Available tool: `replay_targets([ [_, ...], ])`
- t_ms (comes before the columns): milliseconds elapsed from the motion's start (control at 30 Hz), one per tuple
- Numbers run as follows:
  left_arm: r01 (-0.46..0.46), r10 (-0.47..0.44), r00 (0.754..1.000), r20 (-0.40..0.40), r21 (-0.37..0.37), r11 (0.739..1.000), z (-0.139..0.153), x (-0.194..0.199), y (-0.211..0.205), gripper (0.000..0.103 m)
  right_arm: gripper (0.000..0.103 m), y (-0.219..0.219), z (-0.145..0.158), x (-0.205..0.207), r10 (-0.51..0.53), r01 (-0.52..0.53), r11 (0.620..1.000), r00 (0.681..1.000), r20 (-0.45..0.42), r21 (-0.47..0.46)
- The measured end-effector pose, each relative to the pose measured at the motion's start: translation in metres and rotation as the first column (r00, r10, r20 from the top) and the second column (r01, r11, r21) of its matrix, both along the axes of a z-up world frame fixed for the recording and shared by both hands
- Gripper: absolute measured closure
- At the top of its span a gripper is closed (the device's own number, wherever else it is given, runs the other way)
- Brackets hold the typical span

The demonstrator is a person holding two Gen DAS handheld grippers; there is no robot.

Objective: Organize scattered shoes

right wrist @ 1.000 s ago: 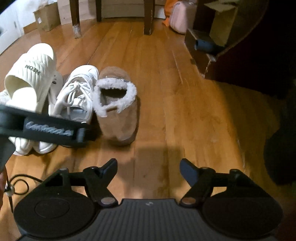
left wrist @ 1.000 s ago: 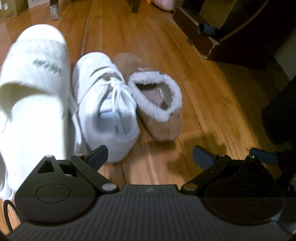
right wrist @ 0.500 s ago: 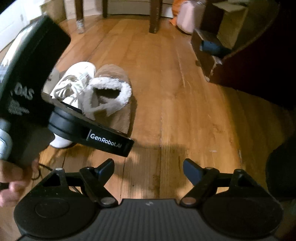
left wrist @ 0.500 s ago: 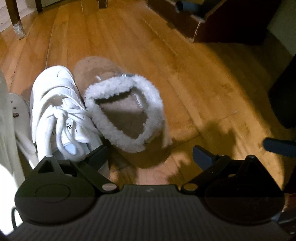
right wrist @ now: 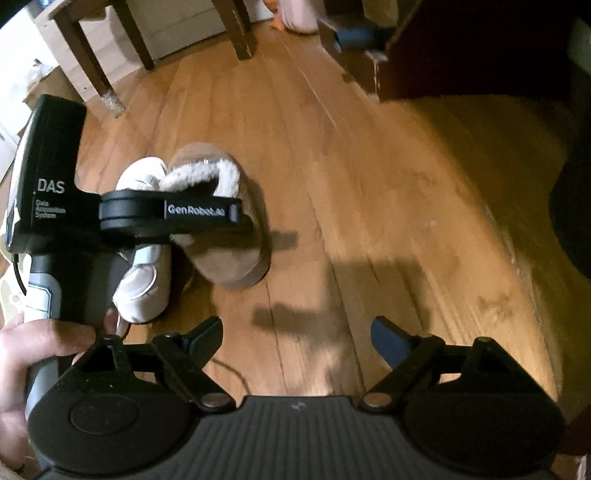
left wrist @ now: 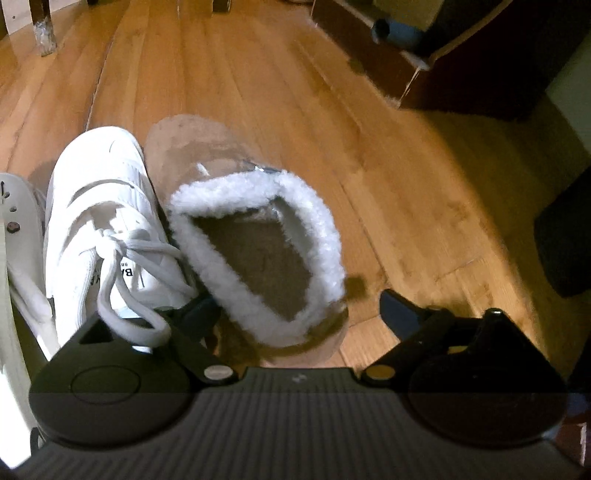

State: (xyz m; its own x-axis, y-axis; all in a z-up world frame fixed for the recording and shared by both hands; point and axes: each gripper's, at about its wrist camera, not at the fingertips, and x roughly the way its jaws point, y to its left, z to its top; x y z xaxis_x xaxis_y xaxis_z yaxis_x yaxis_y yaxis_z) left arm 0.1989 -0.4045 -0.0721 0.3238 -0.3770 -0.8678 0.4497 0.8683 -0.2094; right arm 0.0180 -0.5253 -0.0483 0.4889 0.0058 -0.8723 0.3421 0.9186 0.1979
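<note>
A brown slipper (left wrist: 258, 258) with a white fleece rim lies on the wood floor, its heel end between the fingers of my left gripper (left wrist: 299, 308). The jaws are closing. The left fingertip (left wrist: 201, 310) is wedged between slipper and sneaker, and the right fingertip (left wrist: 397, 306) stands apart from the slipper's side. A white laced sneaker (left wrist: 99, 221) lies against the slipper's left side, with a white slide (left wrist: 11, 229) at the frame edge. My right gripper (right wrist: 297, 332) hovers over bare floor, jaws opening, nothing between them. The slipper (right wrist: 236, 254) and sneaker (right wrist: 144, 291) lie ahead to its left, partly behind the left gripper's housing (right wrist: 55, 184).
A hand (right wrist: 37, 350) holds the left gripper's handle. Wooden furniture legs (right wrist: 240, 29) stand at the back. A dark cabinet with a cardboard box (left wrist: 443, 74) lines the right. A dark object (left wrist: 561, 240) sits on the floor at right. A thin cable (right wrist: 229, 373) trails near me.
The left gripper moved right from the slide and sneaker and lowered over the slipper, whose heel now sits between its fingers. The right wrist view rolled, and the left gripper came into it.
</note>
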Motion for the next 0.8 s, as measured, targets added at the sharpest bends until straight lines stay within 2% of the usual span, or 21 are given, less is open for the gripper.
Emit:
replay_targets([
  [67, 0.001, -0.002, 1.0, 0.018, 0.027, 1.0, -0.004, 0.001, -0.004, 0.037, 0.015, 0.0, -0.003, 0.0, -0.009, 0.009, 1.0, 1.0, -0.007, 0.012],
  [200, 0.004, -0.007, 0.998, 0.055, 0.058, 0.998, -0.004, -0.001, -0.011, 0.056, 0.015, 0.0, -0.004, -0.001, -0.033, 0.033, 0.998, 0.999, -0.008, 0.044],
  [300, -0.044, 0.041, 0.995, 0.088, 0.031, 0.999, 0.001, -0.011, -0.004, 0.064, 0.015, -0.001, -0.001, -0.004, -0.044, 0.044, 0.997, 0.999, -0.003, 0.064],
  [400, -0.064, 0.061, 0.992, 0.114, 0.024, 0.998, 0.004, -0.018, 0.002, 0.069, 0.014, -0.001, 0.002, -0.006, -0.043, 0.044, 0.997, 0.999, -0.014, 0.065],
  [533, -0.083, 0.084, 0.993, 0.086, -0.011, 0.996, 0.004, -0.023, 0.015, 0.072, 0.014, 0.0, 0.002, -0.01, -0.042, 0.044, 0.996, 0.999, -0.026, 0.082],
  [633, -0.062, 0.064, 0.994, 0.092, -0.027, 0.998, 0.009, -0.033, 0.02, 0.072, 0.014, 0.003, 0.0, -0.014, -0.041, 0.044, 0.995, 0.998, -0.041, 0.089],
  [733, -0.038, 0.041, 0.994, 0.104, -0.026, 0.999, 0.013, -0.044, 0.02, 0.072, 0.014, 0.01, -0.004, -0.017, -0.027, 0.03, 0.999, 0.997, -0.075, 0.04],
  [800, -0.002, 0.001, 0.992, 0.128, 0.007, 1.0, 0.014, -0.056, 0.017, 0.072, 0.014, 0.015, -0.008, -0.017, -0.021, 0.021, 1.0, 0.995, -0.099, 0.004],
])
